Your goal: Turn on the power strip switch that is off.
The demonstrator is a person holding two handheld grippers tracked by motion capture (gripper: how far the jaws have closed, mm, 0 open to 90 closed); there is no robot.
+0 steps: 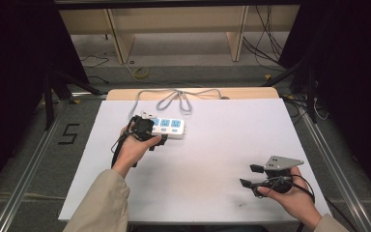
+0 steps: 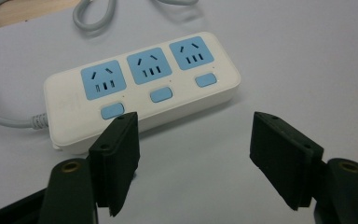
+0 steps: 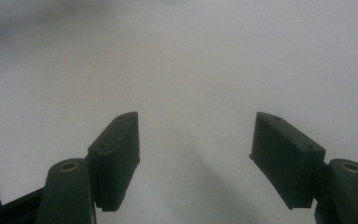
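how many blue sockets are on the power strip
3, in a row along the white power strip: one nearest the cord end, one in the middle, one at the far end. None seems hidden.

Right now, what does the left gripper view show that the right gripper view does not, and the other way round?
The left gripper view shows a white power strip with three blue sockets and three blue buttons, its grey cable leaving at the left, just beyond the left gripper.

The right gripper view shows bare, blurred table surface ahead of the right gripper, and a thin dark strip at its left edge.

Both show two black fingers standing apart with nothing between them, over the white table.
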